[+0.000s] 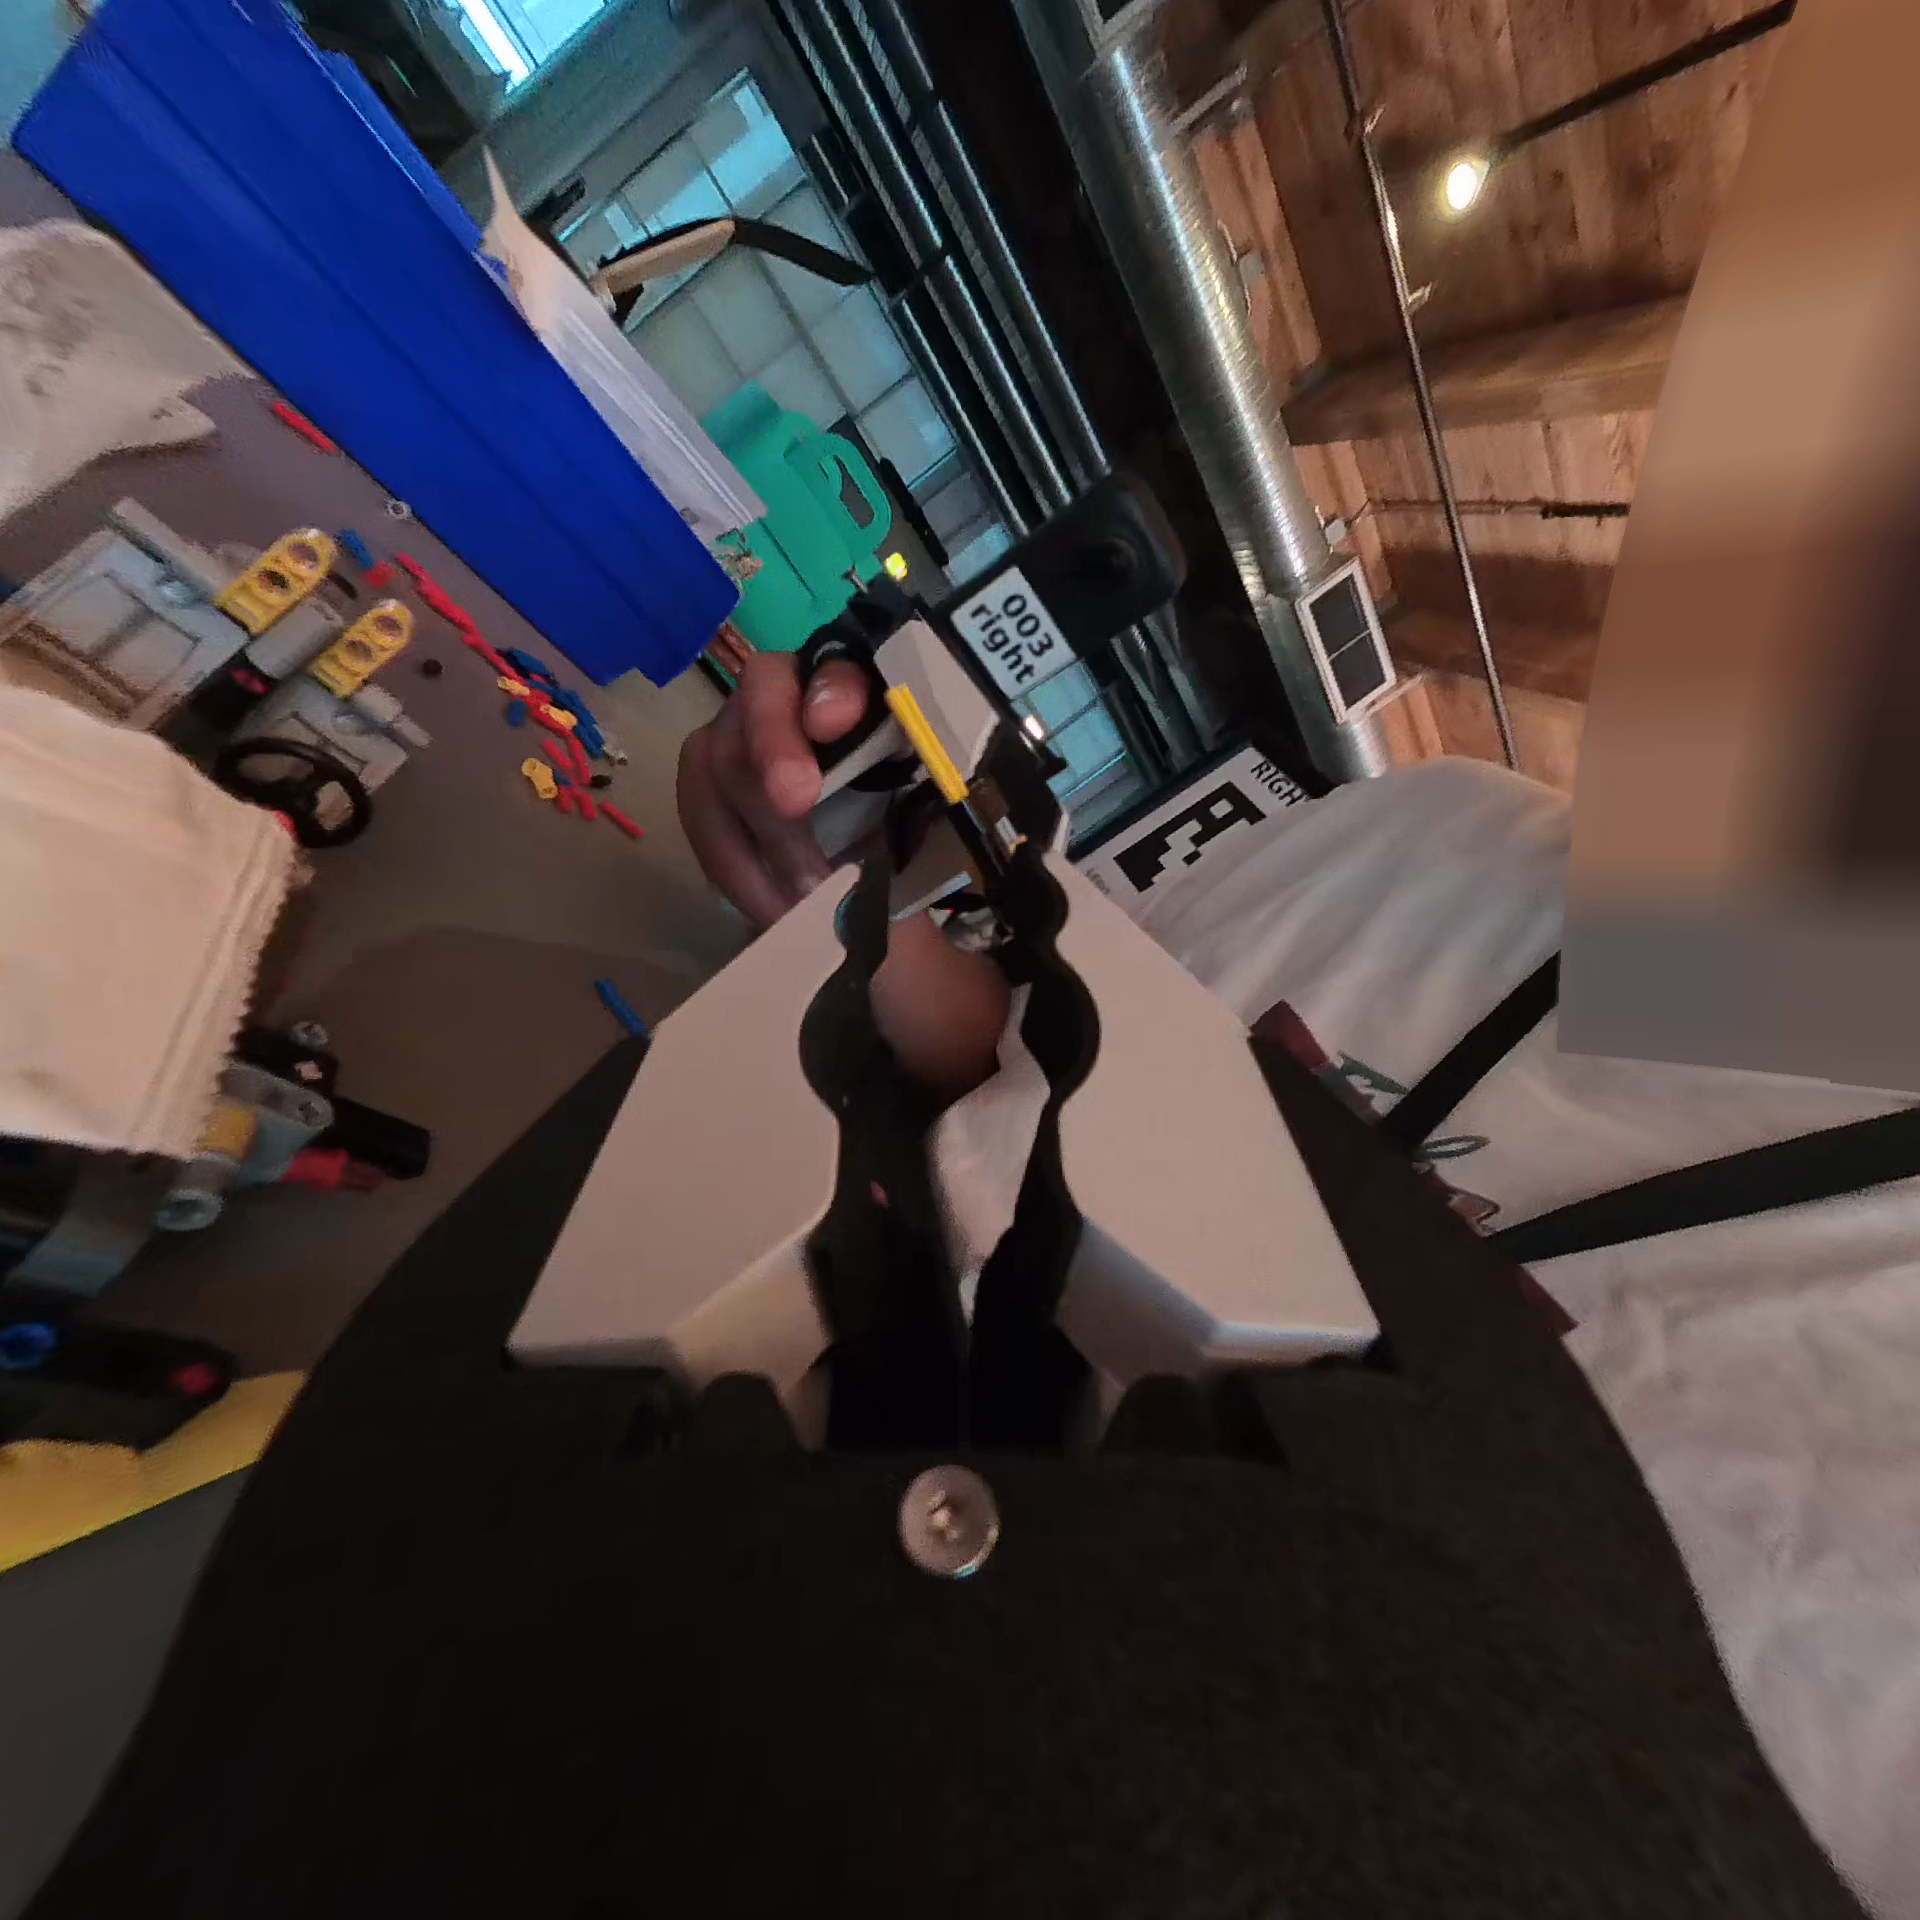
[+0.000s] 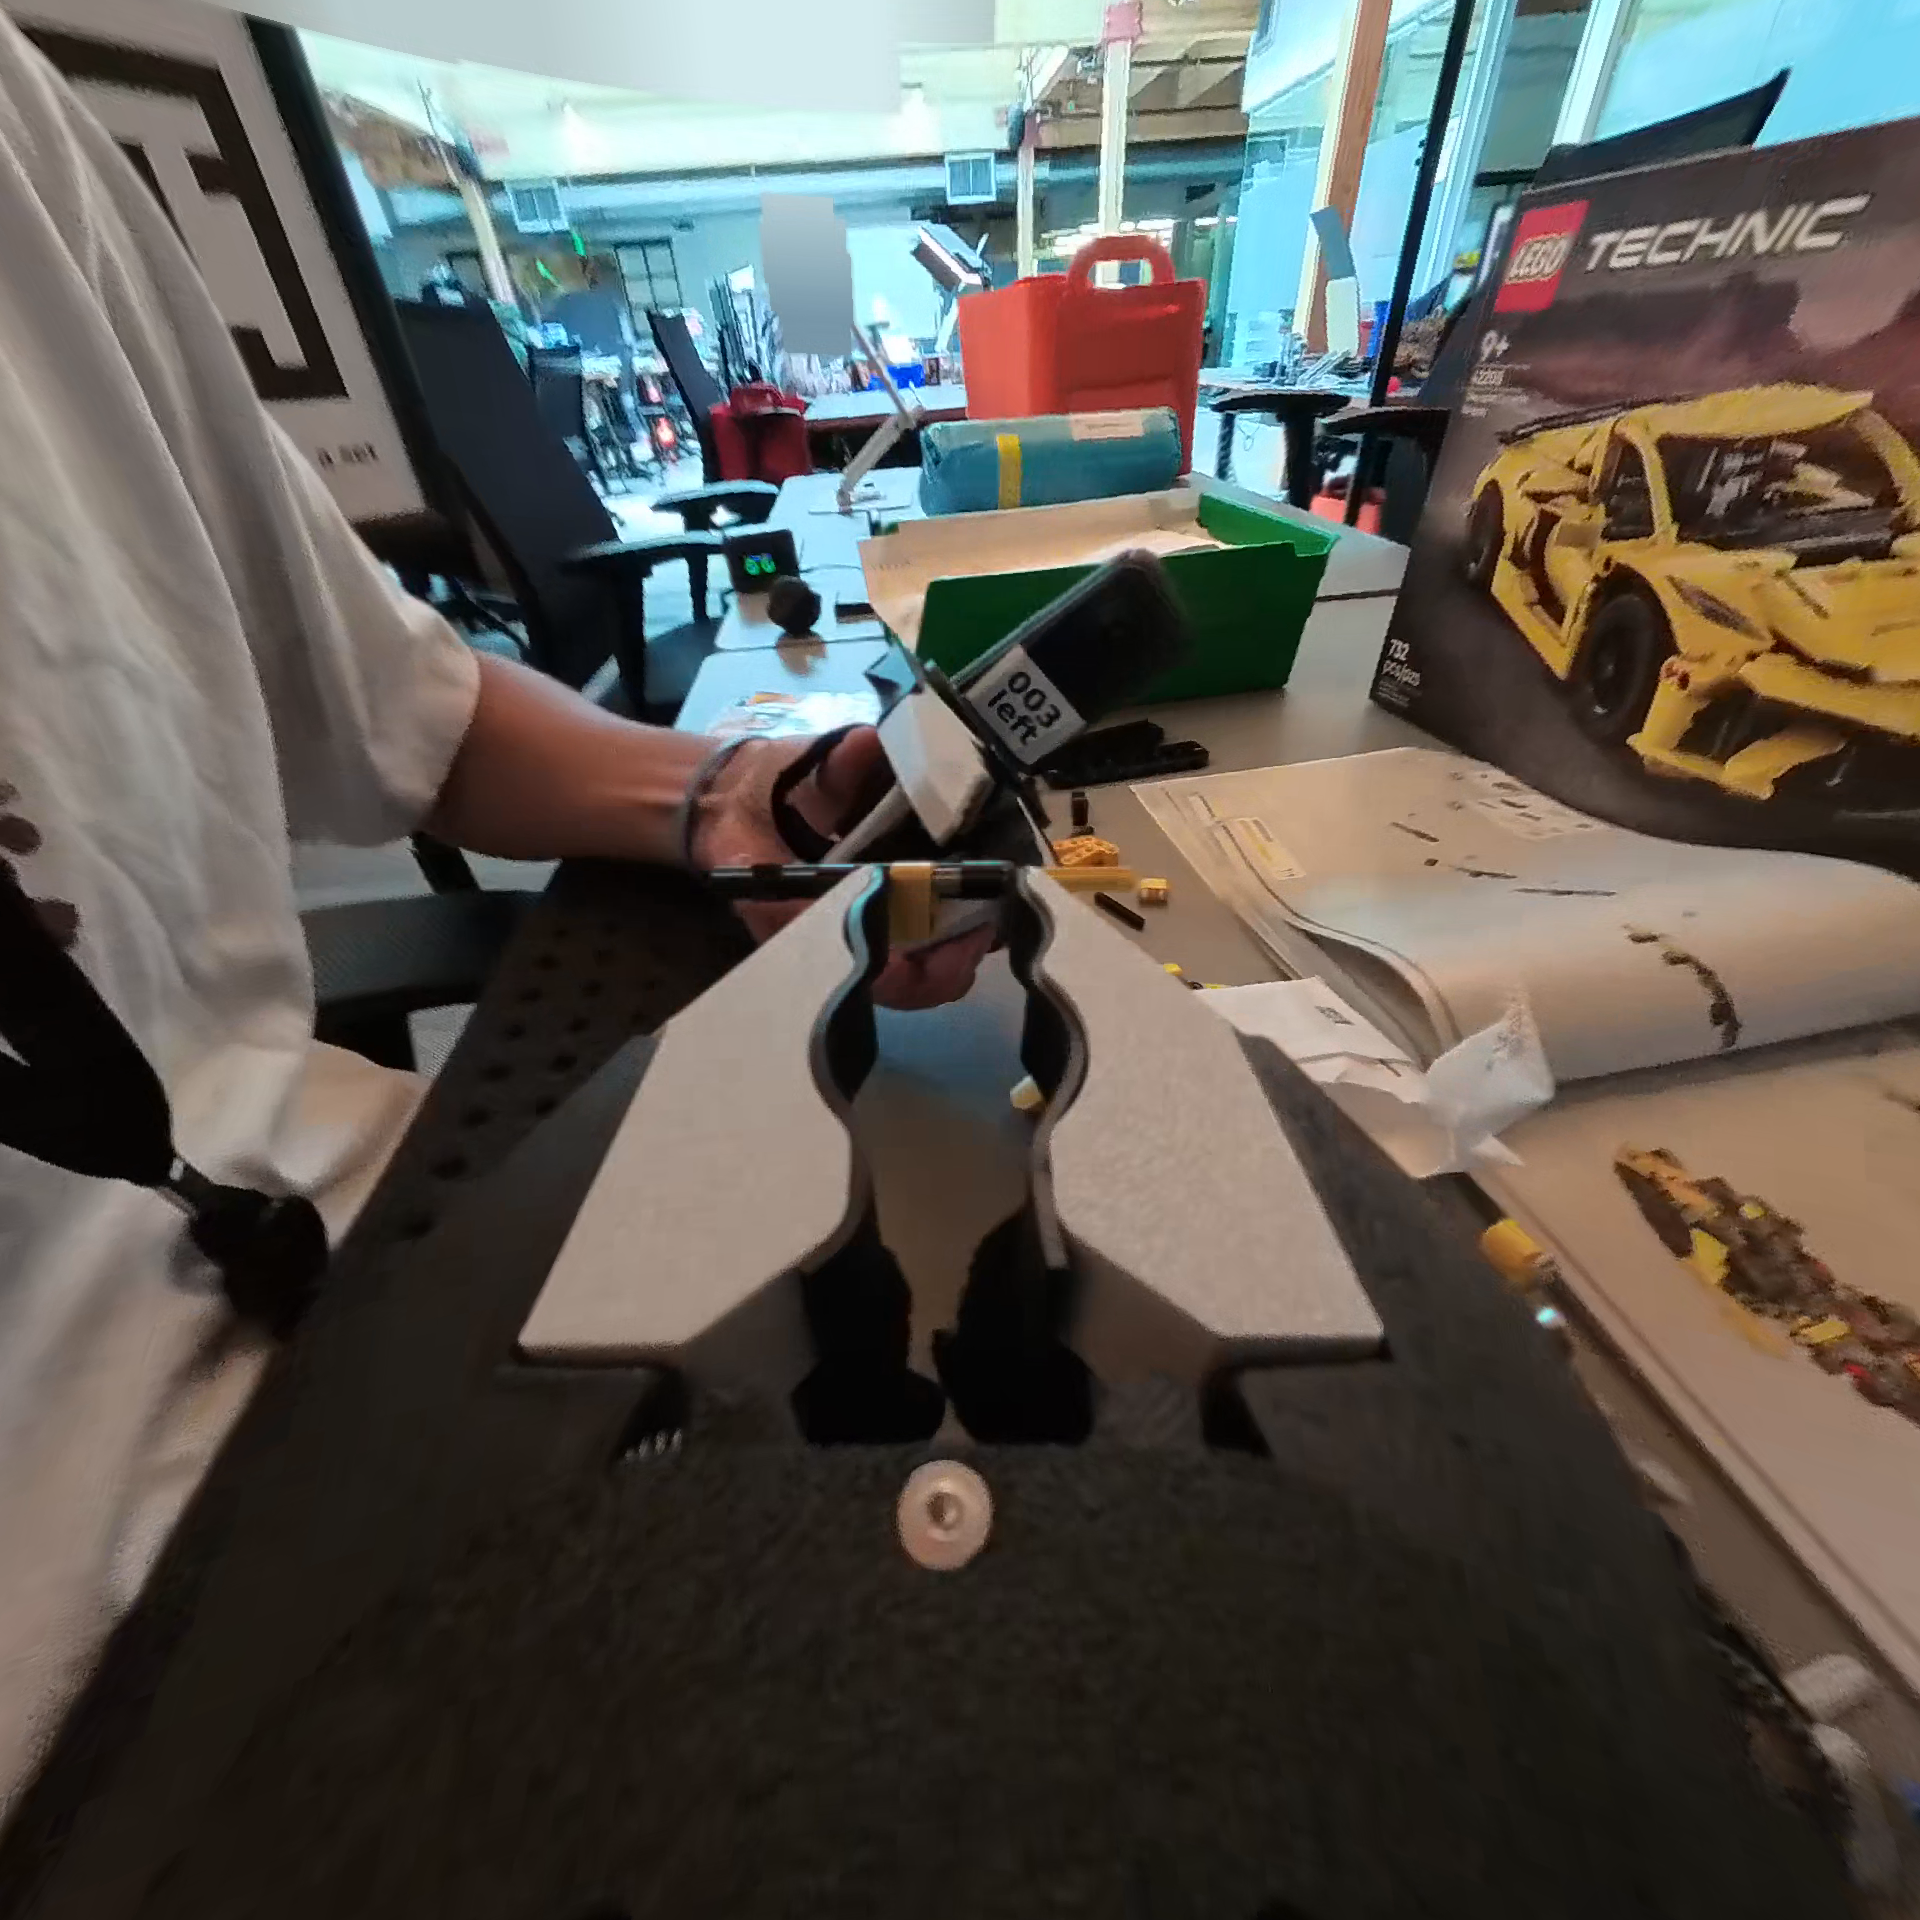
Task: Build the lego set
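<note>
A thin black axle (image 2: 790,881) with a yellow sleeve (image 2: 912,904) on it is held in the air between both grippers. In the right wrist view it runs crosswise at the tips of my right gripper (image 2: 948,885), whose jaws stand close together with the sleeve against the left one. My left gripper (image 2: 992,868) comes in from behind, and its fingers pinch the axle's right end from above and below. In the left wrist view, my left gripper (image 1: 948,864) meets the axle's near end (image 1: 995,826). The yellow sleeve (image 1: 923,740) lies along the right gripper (image 1: 961,800).
Loose red, blue and yellow pins (image 1: 561,727), a grey-and-yellow subassembly (image 1: 281,623), a black ring (image 1: 296,795) and a blue bin (image 1: 364,291) are on the table. The set's box (image 2: 1683,520), the open instruction booklet (image 2: 1455,914), a green bin (image 2: 1122,613) and small parts (image 2: 1101,862) are to the right. My left and right fingertips are right by each other.
</note>
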### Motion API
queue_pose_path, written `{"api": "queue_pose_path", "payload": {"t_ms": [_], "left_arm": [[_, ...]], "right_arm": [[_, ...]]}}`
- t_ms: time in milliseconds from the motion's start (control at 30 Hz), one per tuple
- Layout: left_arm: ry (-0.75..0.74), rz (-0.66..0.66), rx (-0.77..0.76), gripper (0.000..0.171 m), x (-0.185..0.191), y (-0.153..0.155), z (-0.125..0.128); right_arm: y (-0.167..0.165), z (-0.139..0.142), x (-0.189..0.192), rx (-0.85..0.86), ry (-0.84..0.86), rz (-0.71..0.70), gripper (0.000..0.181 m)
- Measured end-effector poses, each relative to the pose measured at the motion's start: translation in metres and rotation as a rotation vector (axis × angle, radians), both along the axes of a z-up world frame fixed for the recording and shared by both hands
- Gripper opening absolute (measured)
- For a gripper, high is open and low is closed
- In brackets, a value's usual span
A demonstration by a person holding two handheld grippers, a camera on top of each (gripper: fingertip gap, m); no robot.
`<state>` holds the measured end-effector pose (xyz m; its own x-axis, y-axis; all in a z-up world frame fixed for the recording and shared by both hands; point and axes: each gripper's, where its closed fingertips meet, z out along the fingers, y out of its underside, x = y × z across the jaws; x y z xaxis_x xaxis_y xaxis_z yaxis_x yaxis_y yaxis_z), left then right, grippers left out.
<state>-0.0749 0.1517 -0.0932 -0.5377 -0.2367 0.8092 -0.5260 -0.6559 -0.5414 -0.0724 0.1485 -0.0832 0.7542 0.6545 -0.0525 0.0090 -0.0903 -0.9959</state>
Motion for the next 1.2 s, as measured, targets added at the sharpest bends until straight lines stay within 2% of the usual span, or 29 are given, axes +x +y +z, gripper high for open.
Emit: {"api": "queue_pose_path", "payload": {"t_ms": [100, 200, 433, 533, 667, 967, 1133, 1200], "left_arm": [[-0.015, -0.027, 0.038, 0.021, -0.002, -0.009, 0.001], [-0.025, -0.051, 0.076, 0.009, -0.005, -0.015, -0.001], [-0.026, -0.001, 0.108, 0.005, -0.003, -0.007, -0.005], [-0.019, 0.025, 0.093, 0.005, -0.001, -0.004, -0.005], [0.000, -0.020, 0.037, 0.005, -0.003, -0.009, -0.005], [0.027, -0.117, -0.067, 0.004, -0.010, -0.016, -0.004], [0.044, -0.164, -0.041, 0.003, -0.013, -0.026, -0.009], [0.054, -0.175, -0.034, 0.004, -0.013, -0.028, -0.012]], "right_arm": [[-0.001, -0.005, -0.004, 0.026, -0.080, -0.008, 0.021], [-0.002, -0.009, -0.007, 0.045, -0.136, -0.019, 0.021], [0.003, -0.015, -0.004, 0.065, -0.205, -0.067, 0.022], [0.010, -0.013, 0.004, 0.068, -0.204, -0.140, 0.038], [0.011, -0.018, 0.002, 0.057, -0.255, -0.126, 0.045], [0.003, -0.012, -0.004, 0.117, -0.295, -0.096, 0.044], [0.002, -0.015, -0.009, 0.134, -0.311, -0.064, 0.053], [-0.001, -0.019, -0.014, 0.120, -0.309, -0.028, 0.050]]}}
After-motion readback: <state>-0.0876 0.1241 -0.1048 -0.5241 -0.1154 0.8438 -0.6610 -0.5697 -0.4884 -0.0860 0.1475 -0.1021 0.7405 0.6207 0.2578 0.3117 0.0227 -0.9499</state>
